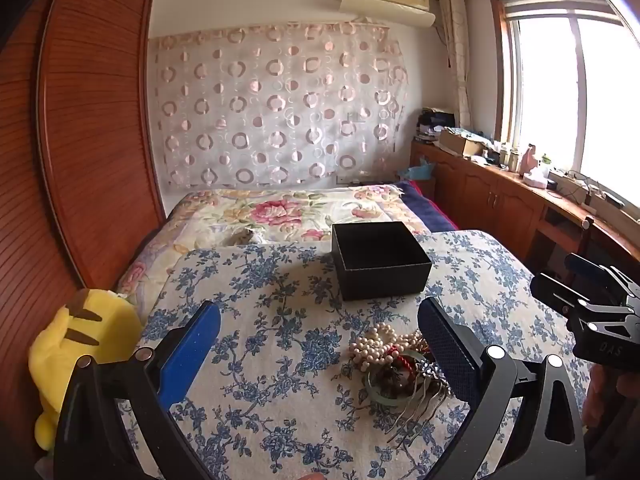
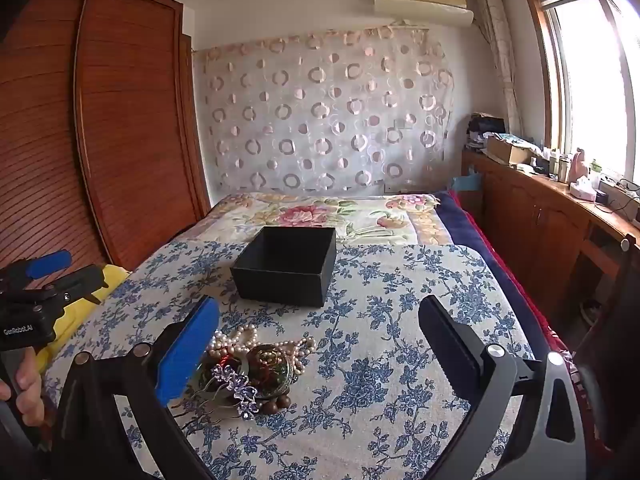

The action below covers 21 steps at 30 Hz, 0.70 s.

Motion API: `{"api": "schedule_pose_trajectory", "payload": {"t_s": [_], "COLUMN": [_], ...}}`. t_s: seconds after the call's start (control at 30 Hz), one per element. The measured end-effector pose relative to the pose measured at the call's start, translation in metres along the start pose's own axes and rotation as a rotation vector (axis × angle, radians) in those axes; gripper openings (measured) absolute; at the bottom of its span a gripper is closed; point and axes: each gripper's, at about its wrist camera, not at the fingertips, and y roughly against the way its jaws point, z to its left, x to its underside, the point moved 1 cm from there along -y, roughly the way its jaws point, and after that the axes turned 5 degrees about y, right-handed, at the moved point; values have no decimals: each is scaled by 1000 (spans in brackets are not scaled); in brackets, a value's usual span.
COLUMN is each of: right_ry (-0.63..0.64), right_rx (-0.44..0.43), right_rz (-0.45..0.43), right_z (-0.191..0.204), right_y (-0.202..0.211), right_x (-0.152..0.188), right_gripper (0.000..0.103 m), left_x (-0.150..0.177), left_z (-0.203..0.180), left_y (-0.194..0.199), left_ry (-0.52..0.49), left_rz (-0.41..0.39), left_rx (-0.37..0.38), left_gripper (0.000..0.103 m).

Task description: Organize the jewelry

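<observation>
Left wrist view: the left gripper (image 1: 320,340) is being held spread and empty, the tangled heap of pearl strands, bangle and hair comb (image 1: 394,364) lying beside its right finger, the open black square cardboard box (image 1: 380,266) ahead. The right gripper (image 2: 320,340) is likewise being held spread. Tangled strands risk being dragged out together, spilling short of the box.
</observation>
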Motion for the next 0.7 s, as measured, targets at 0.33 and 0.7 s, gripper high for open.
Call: {"api": "schedule_pose_trajectory", "payload": {"t_s": [0.33,0.7], "right_ry": [6,5], "right_rx": [6,6], "right_rz": [0,-1], "right_z": [0,0], "right_y": [0,0], "right_x": [-1,0], "right_gripper": [101,101], "left_x": [0,1], "left_z": [1,5], "left_y": [-1,0], "left_ry": [2,0], "left_rz": [-2,-6], "left_rx": [0,1], "left_gripper": [96,96]}}
